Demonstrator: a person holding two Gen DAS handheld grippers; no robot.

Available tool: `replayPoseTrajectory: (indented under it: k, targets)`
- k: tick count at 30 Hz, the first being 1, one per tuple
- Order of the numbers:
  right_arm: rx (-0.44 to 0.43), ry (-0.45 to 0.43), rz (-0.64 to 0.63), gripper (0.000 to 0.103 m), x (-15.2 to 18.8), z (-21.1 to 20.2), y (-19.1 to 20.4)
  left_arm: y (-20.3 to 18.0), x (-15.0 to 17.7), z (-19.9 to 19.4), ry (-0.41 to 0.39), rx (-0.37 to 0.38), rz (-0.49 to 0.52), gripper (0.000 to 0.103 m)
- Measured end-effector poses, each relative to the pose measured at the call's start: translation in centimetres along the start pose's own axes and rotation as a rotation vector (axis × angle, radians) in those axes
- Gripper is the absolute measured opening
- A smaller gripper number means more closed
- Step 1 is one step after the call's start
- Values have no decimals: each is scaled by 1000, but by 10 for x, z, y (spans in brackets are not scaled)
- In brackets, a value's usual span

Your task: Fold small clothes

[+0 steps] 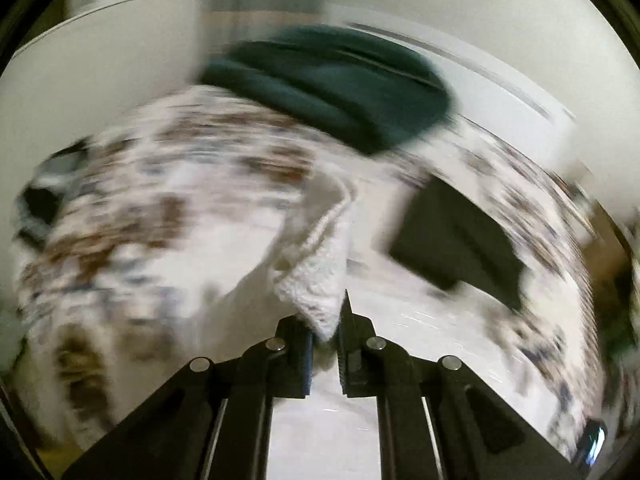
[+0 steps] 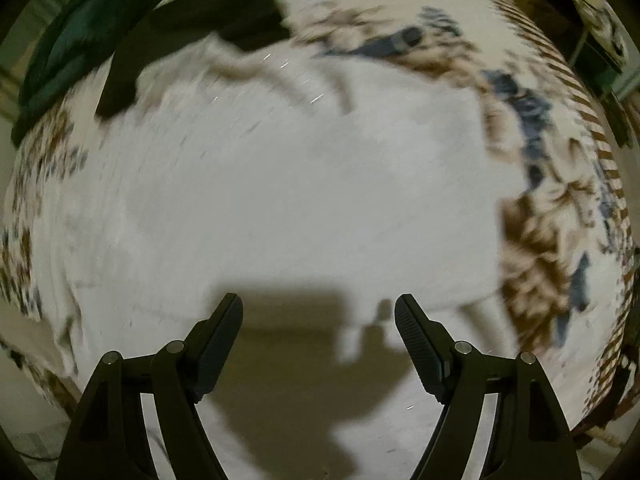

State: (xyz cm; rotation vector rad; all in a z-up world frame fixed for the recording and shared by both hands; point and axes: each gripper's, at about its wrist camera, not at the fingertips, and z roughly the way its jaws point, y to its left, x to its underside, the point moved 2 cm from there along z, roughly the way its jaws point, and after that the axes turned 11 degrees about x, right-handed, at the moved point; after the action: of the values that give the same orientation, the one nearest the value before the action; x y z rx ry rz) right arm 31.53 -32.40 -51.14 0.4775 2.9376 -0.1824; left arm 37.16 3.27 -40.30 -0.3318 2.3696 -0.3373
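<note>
Two grippers over a patterned bedspread (image 1: 120, 208): left gripper (image 1: 326, 320) — jaws clamped on a white knit garment's (image 1: 320, 256) corner, lifting it. Right gripper (image 2: 319, 320) — jaws wide apart, empty, above the white cloth (image 2: 280, 184) spread mid-bedspread.

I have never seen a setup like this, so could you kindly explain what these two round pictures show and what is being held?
There is no robot here: a person holds a two-finger gripper in each hand, and a wide-angle camera on each looks forward along its fingers. The left camera shows the left gripper shut on a corner of a white knitted cloth. The right camera shows the right gripper open and empty above a white garment. Everything lies on a patterned brown-and-blue bedcover. A dark green garment and a black one also lie there. The pictures are blurred.
</note>
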Motion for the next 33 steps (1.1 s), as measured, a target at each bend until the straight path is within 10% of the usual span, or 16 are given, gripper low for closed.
replayPoseTrajectory:
  k: [8,14,18,20,22,28,33]
  targets:
    - [30,28,106,80,-34,17,-105,-202,93,88,240,253,278,8]
    - [40,85,149,80,-26,32,-155,-256,143,110,365,245,384,14]
    - [-8,108,200,80,-27,33,-181,-245,142,102,343,209,405,34]
    - [-51,105,234,80,-30,29,-191,-229,134,93,312,193,396,71]
    - [-109,98,275,80,-35,22,-196,-205,124,82,272,171,383,83]
    - [-262,74,293,80,-66,10,-167,-99,89,54,239,-18,274,94]
    - [-216,103,171,80,-88,43,-100,4,74,49,241,-221,129,94]
